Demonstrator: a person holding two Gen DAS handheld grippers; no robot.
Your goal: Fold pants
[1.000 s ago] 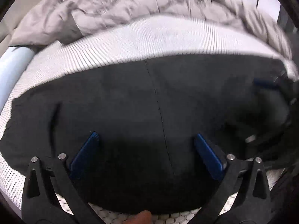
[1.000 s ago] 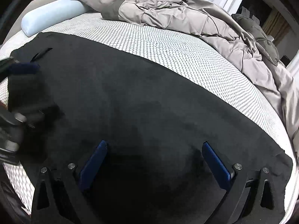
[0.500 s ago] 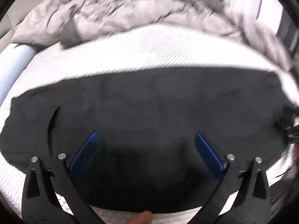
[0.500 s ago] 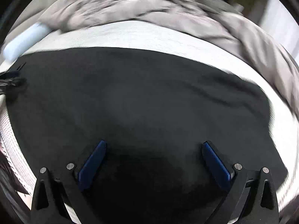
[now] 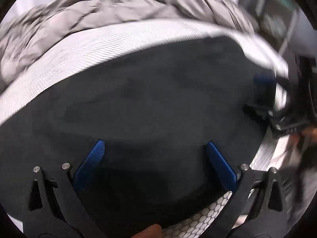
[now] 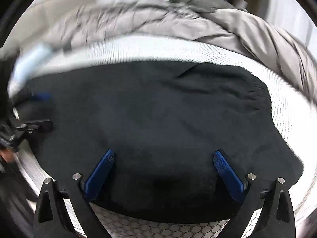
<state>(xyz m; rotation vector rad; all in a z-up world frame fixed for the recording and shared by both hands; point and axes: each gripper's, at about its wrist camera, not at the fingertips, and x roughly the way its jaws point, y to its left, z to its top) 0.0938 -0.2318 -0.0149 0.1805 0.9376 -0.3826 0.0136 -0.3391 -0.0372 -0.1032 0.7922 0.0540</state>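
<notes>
Black pants point(image 5: 150, 99) lie flat on the white mattress point(image 5: 83, 47). My left gripper point(image 5: 154, 145) hovers open over their near edge, nothing between its blue pads point(image 5: 93, 158). The other gripper point(image 5: 257, 95) shows blurred at the cloth's right end. In the right wrist view the pants point(image 6: 158, 109) fill the middle, with a gathered ribbed edge point(image 6: 257, 93) at the right. My right gripper point(image 6: 164, 155) is open above the near edge and holds nothing. The left gripper point(image 6: 44, 111) sits blurred at the cloth's left end.
A crumpled grey duvet point(image 6: 227, 25) is heaped along the far side of the mattress point(image 6: 158, 228). A pale blue bolster point(image 6: 29, 61) lies at the far left. A fingertip point(image 5: 150, 232) shows at the bottom edge. Dark furniture point(image 5: 277, 10) stands beyond the bed's right end.
Both wrist views have swung to the right along the pants and are motion-blurred. Each gripper now shows near the other's edge of view. Both stay open.
</notes>
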